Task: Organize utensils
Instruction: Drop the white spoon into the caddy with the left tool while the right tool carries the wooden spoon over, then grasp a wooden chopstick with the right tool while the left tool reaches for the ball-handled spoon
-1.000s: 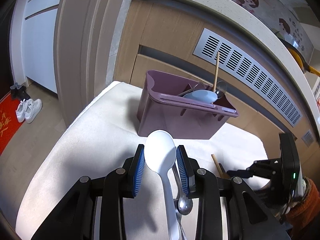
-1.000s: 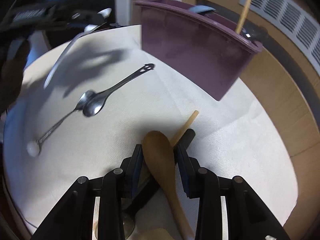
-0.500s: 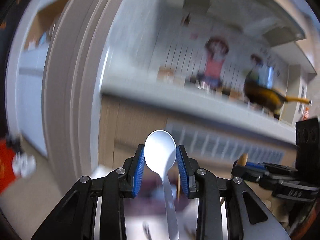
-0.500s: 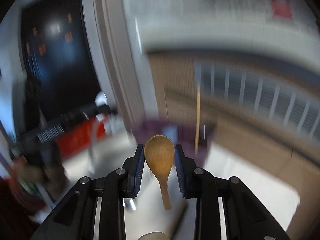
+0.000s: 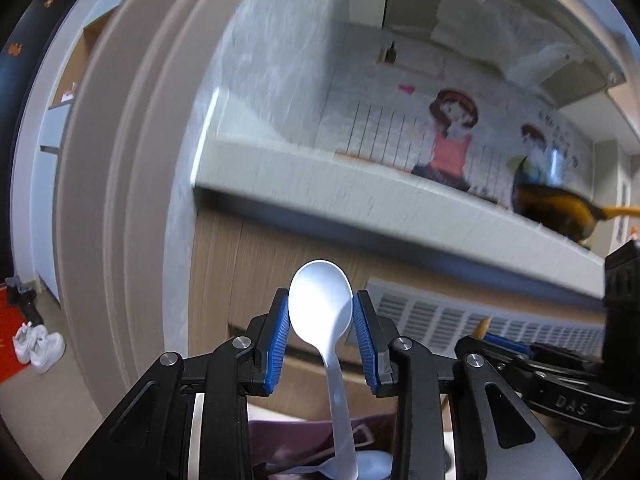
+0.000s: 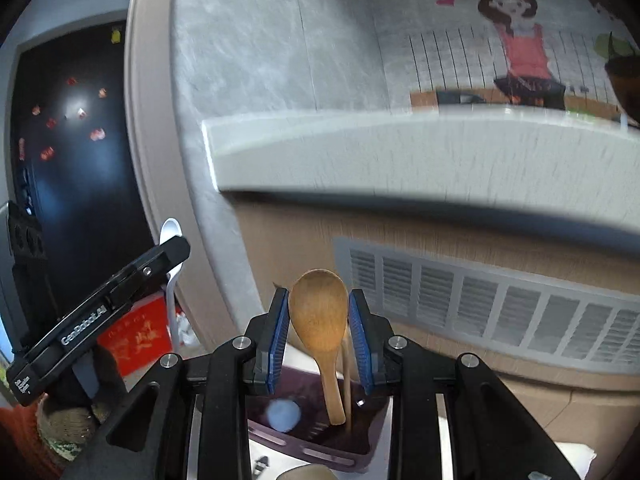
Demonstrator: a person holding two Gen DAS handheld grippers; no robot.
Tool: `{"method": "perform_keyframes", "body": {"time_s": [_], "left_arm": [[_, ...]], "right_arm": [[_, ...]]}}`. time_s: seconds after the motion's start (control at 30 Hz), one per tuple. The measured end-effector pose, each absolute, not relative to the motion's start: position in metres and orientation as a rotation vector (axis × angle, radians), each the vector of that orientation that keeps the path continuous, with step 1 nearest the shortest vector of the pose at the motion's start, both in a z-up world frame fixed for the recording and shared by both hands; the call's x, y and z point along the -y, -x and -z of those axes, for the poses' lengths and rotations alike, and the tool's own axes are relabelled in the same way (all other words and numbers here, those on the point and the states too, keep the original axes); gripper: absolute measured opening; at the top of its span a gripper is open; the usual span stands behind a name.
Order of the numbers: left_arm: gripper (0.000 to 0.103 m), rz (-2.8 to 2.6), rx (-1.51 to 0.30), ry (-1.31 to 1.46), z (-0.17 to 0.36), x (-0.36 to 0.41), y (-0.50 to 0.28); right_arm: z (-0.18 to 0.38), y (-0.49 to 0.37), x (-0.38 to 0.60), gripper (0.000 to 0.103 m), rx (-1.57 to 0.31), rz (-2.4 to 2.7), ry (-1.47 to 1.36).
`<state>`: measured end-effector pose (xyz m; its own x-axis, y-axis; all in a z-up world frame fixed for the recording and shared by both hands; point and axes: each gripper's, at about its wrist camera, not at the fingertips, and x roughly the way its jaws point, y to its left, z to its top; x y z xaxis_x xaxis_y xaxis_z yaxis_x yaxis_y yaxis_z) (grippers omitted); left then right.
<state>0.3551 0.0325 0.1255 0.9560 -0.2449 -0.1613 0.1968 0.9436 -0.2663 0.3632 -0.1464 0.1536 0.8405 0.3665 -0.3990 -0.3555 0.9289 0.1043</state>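
both spoons lifted above purple caddy [image 6: 320, 446]; utensils inside.

A white plastic spoon [image 5: 320, 308] stands bowl-up, handle pointing down toward the purple caddy [image 5: 288, 440]. A wooden spoon [image 6: 319, 316] stands likewise, its handle tip inside the caddy beside a pale blue spoon [image 6: 283, 415] and an upright chopstick [image 6: 347, 380].
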Motion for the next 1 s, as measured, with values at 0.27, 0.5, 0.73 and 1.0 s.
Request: {"method": "perform_keyframes", "body": {"time_s": [0.27, 0.5, 0.73, 1.0], "left_arm": [[0.033, 0.186, -0.191, 0.180, -0.090, -0.020, -0.368], [0.055, 0.233, -0.316, 0.253, -0.081, -0.032, -0.356], [0.058, 0.133, -0.436, 0.280, -0.090, -0.041, -0.298], [0.059, 0.174, -0.704, 0.208, -0.035, -0.026, -0.245]], "right_arm": [[-0.113, -0.374, 0.144, 0.028, -0.461, -0.351, 0.012], [-0.105, -0.353, 0.152, 0.034, -0.525, -0.411, -0.016], [-0.125, -0.298, 0.170, 0.035, -0.504, -0.340, 0.030], [-0.051, -0.259, 0.168, 0.035, -0.810, -0.299, 0.098]]}}
